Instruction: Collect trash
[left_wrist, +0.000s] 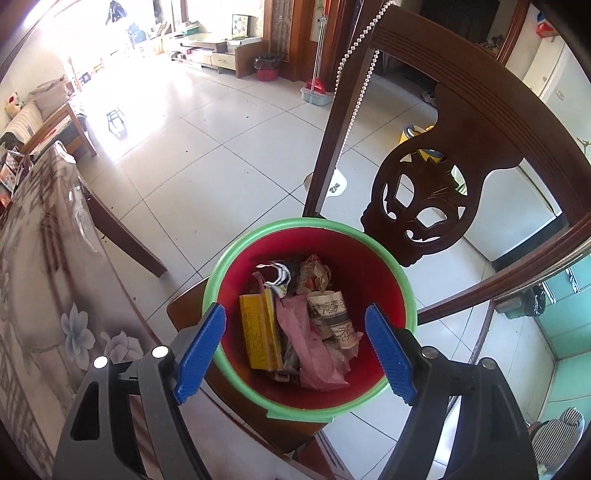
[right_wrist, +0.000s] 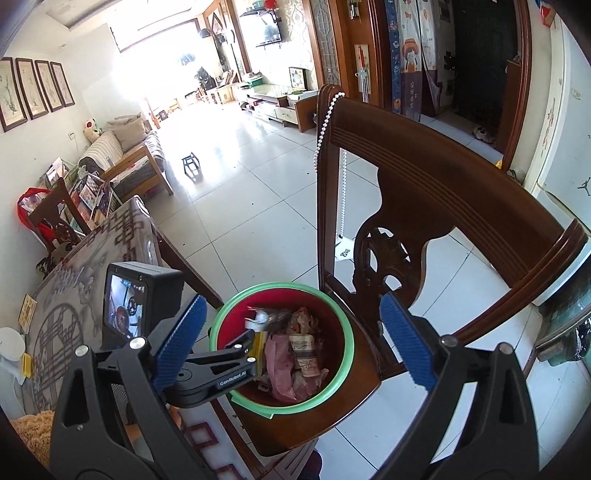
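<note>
A red bin with a green rim (left_wrist: 406, 291) stands on a wooden chair seat (left_wrist: 184, 306); it also shows in the right wrist view (right_wrist: 343, 328). Inside lie a yellow box (left_wrist: 258, 332), a pink plastic bag (left_wrist: 314, 350), a patterned paper cup (left_wrist: 332, 314) and crumpled wrappers (left_wrist: 314, 273). My left gripper (left_wrist: 295, 354) is open and empty, its blue fingers (left_wrist: 199, 354) spread above the bin's near rim. My right gripper (right_wrist: 291, 343) is open and empty, higher up, looking down on the bin. The left gripper's body (right_wrist: 210, 373) shows there, reaching over the rim.
The chair's carved backrest (left_wrist: 424, 206) rises right behind the bin, with a bead string (left_wrist: 354, 74) hung on it. A table with a floral cloth (left_wrist: 44, 277) lies close on the left. Tiled floor (left_wrist: 221, 147) stretches beyond, with a sofa (right_wrist: 122, 151) far left.
</note>
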